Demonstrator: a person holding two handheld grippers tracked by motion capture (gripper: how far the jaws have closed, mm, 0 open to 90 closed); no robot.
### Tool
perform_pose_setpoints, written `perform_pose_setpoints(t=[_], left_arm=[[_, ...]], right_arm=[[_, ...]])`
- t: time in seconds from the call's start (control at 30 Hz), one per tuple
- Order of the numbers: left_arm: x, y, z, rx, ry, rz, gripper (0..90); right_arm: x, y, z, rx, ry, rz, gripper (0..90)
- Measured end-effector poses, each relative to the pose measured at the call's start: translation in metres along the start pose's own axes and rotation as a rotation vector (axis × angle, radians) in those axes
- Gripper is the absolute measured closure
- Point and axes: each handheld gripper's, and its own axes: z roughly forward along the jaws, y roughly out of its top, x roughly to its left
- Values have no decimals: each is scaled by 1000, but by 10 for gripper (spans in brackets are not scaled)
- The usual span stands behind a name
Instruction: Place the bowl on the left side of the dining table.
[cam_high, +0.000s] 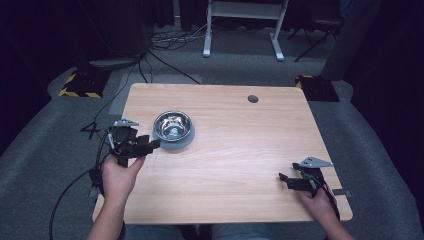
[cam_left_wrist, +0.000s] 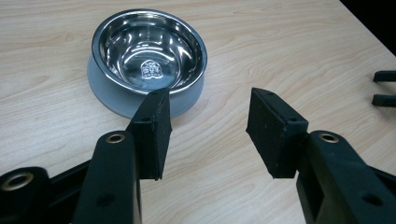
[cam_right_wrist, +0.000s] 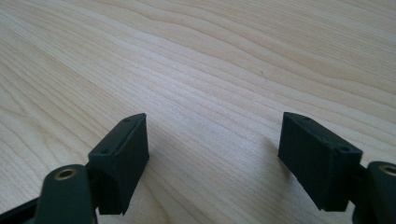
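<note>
Jaws of the left gripper (cam_left_wrist: 208, 135) stand apart with nothing between them, just near of the steel bowl (cam_high: 172, 126), which sits upright at the table's (cam_high: 240, 165) far left; right gripper (cam_high: 286, 181) gapes wide, unobstructed.

We are looking at a lab or recording studio. The wooden bench (cam_high: 225, 150) stands alone on grey carpet (cam_high: 45, 150), ringed by dark curtains (cam_high: 40, 35). Cables (cam_high: 170, 37) trail across the floor, black weights with yellow hazard stripes (cam_high: 80, 85) sit at the corners, and a white desk frame (cam_high: 245, 25) stands behind.
</note>
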Motion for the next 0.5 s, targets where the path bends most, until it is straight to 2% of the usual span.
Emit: perform_pose_setpoints(t=[0.27, 0.5], left_arm=[[-9, -16, -1, 21, 21, 66, 488], [-10, -32, -4, 28, 21, 112, 484]], right_arm=[[1, 0, 0, -2, 6, 10, 242], [1, 0, 0, -2, 5, 6, 242]])
